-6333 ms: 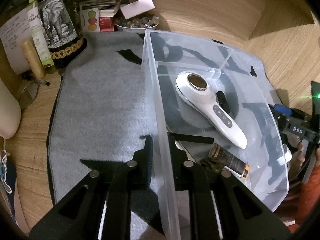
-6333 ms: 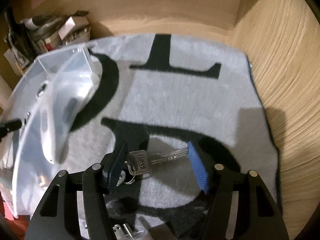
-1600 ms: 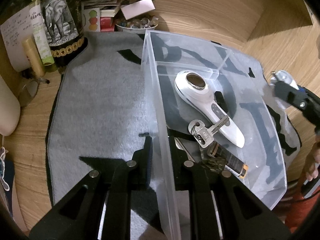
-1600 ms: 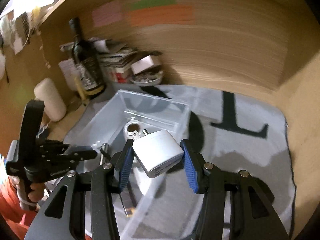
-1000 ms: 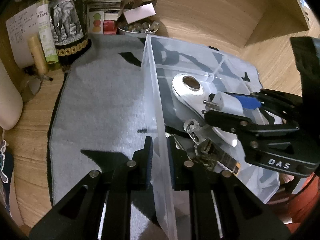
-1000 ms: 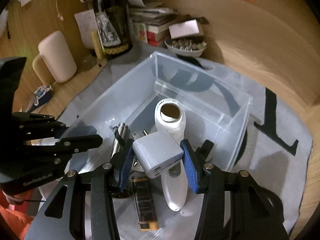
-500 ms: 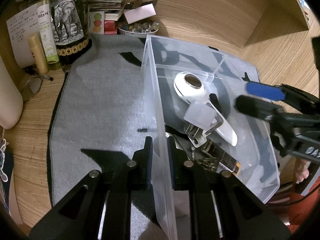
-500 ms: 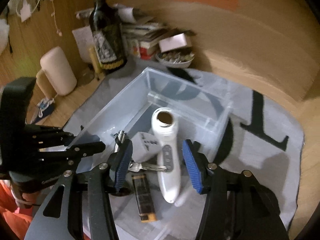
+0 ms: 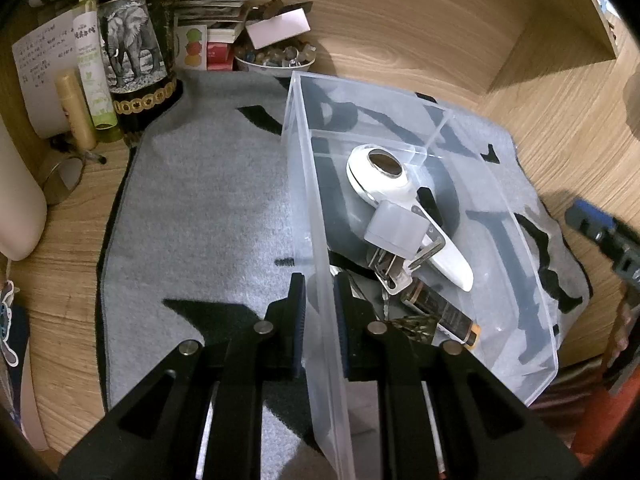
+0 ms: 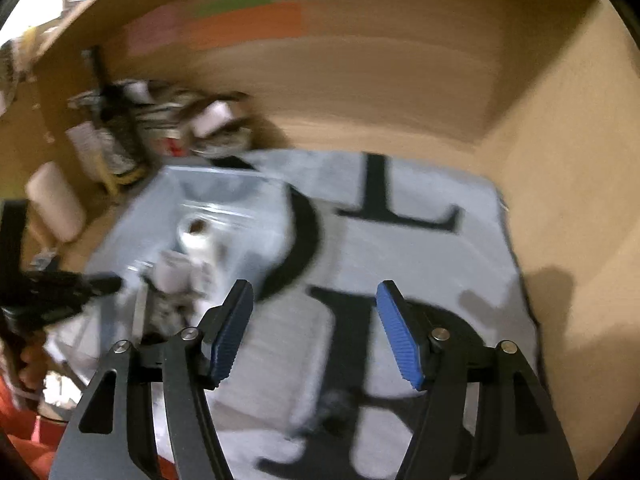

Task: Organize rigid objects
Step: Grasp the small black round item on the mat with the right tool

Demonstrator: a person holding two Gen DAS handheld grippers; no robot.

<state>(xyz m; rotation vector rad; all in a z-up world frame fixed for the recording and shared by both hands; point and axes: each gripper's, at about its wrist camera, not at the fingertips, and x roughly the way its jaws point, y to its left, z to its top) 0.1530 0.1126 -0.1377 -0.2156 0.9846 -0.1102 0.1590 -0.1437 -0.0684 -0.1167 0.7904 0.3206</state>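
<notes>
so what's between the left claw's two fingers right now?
The near wall of the clear bin: the left claw is clamped on it, one finger outside, one inside. Seen in the left wrist view.

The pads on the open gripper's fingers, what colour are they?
Bright blue with fine ribbing, on the right gripper; clearest in the right wrist view.

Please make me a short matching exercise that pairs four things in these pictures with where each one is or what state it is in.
Things:
1. white charger plug
2. left gripper
3. right gripper
4. elephant-label bottle

States:
A. open, holding nothing
B. standing outside the bin
C. clamped on the clear bin wall
D. lying on the white handheld device

Pairs: 1-D, 2-C, 3-A, 4-B
</notes>
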